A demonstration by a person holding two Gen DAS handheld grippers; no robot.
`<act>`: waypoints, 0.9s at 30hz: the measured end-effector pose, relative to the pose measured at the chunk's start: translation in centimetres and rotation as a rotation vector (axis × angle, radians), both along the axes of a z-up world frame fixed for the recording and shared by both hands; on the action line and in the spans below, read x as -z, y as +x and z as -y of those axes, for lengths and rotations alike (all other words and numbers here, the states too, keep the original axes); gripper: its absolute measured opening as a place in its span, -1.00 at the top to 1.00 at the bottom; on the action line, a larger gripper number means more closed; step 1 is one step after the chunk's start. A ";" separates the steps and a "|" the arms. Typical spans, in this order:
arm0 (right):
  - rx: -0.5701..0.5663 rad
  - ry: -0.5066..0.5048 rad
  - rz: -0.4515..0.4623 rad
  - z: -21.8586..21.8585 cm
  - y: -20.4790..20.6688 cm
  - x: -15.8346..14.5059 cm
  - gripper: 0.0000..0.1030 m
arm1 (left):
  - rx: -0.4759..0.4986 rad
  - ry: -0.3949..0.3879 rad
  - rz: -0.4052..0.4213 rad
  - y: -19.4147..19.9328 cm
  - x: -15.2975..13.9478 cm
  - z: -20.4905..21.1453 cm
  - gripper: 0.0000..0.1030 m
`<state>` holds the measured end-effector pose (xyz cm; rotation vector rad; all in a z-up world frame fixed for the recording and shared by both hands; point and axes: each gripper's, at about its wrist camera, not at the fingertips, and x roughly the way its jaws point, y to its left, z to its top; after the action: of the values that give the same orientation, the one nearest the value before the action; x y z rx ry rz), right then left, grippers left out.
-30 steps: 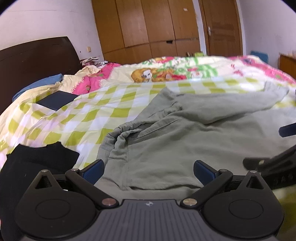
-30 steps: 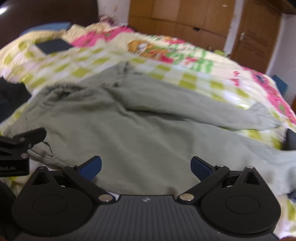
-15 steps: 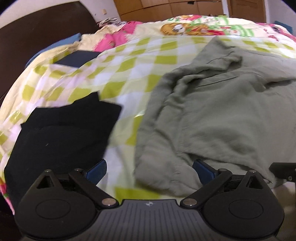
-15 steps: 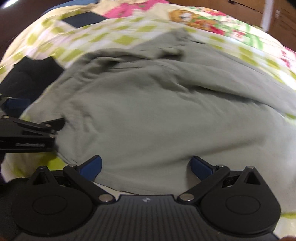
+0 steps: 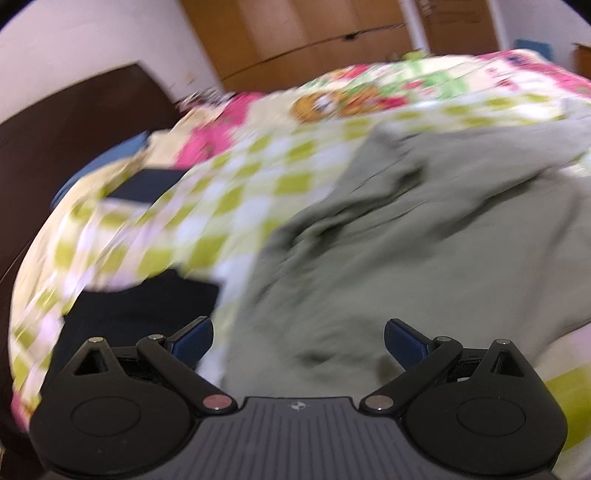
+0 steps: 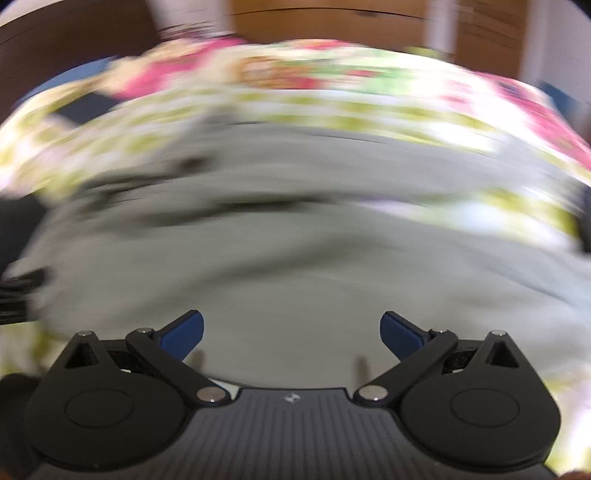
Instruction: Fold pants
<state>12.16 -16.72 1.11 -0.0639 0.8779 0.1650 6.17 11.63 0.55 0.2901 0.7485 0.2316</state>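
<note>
Both views were smeared by motion, so my notes stay coarse. My left gripper [image 5: 298,344] had its blue-tipped fingers [image 5: 192,340] spread wide, nothing between them. The grey-green pants [image 5: 424,243] lay rumpled on the checked bedspread [image 5: 236,192], filling the ground ahead and to the right of that gripper; their near edge ran between the two fingertips. A black garment [image 5: 140,306] lay just left of the pants, ahead of the left fingertip. Beyond sat a dark flat item [image 5: 146,186] near the dark headboard [image 5: 55,140], with a wooden wardrobe [image 5: 314,33] against the far wall.

My right gripper [image 6: 291,334] was likewise spread and empty. The pants [image 6: 295,266] covered nearly everything ahead of it, reaching in between its fingers [image 6: 400,334]. Whether the tips touched the cloth I could not tell through the blur. The floral quilt [image 6: 295,70] lay beyond.
</note>
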 end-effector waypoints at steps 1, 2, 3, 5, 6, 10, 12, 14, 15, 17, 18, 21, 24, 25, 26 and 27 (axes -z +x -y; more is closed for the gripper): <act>0.079 -0.017 0.007 3.0 -0.2 0.0 -0.97 | 0.032 -0.003 0.005 0.3 -0.2 1.4 -1.00; 0.147 -0.030 0.013 5.6 -0.4 0.1 -0.97 | 0.068 -0.010 0.008 0.7 -0.2 2.7 -1.00; 0.234 -0.041 0.018 8.8 -0.6 0.2 -0.97 | 0.107 -0.022 0.009 1.1 -0.2 4.1 -1.00; 0.371 -0.042 0.029 13.8 -1.1 0.3 -0.97 | 0.178 -0.041 -0.009 2.1 0.0 7.1 -1.00; 0.430 -0.037 0.034 15.9 -1.3 0.3 -0.97 | 0.209 -0.047 -0.021 2.6 0.2 8.5 -1.00; 0.577 -0.007 0.056 22.1 -0.9 0.9 -0.97 | 0.353 -0.047 -0.054 4.4 1.2 14.9 -1.00; 0.604 0.005 0.072 24.0 -0.1 1.1 -0.97 | 0.402 -0.034 -0.065 4.9 1.7 17.4 -1.00; 0.638 -0.027 0.095 25.3 1.0 1.2 -0.97 | 0.440 -0.026 -0.076 5.7 2.2 19.8 -1.00; 0.654 -0.055 0.095 25.8 1.7 1.6 -0.97 | 0.450 -0.025 -0.083 6.0 2.4 20.6 -1.00; 0.729 -0.075 0.012 27.8 3.9 3.1 -0.97 | 0.463 -0.017 -0.114 7.2 3.2 21.9 -1.00; 0.740 -0.045 -0.004 28.6 4.3 3.5 -0.97 | 0.471 -0.015 -0.121 7.6 3.5 22.4 -1.00; 0.740 -0.078 -0.012 29.1 3.8 2.8 -0.92 | 0.484 0.002 -0.123 7.7 3.7 22.8 -1.00; 0.683 -0.156 0.052 27.7 1.8 0.6 -0.91 | 0.492 0.019 -0.087 7.8 2.8 21.2 -1.00; 0.660 -0.177 0.073 27.0 1.3 0.0 -0.91 | 0.485 0.036 -0.073 7.9 2.4 20.4 -1.00; 0.625 -0.196 0.099 26.2 0.8 -0.7 -0.91 | 0.475 0.052 -0.059 8.1 2.1 19.3 -1.00; 0.582 -0.201 0.126 25.2 0.6 -1.4 -0.91 | 0.464 0.062 -0.049 8.3 1.8 18.3 -1.00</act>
<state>12.72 -41.93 2.53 -0.0042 0.7537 -0.4673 14.49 -6.64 -1.28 0.5196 0.7029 -0.1924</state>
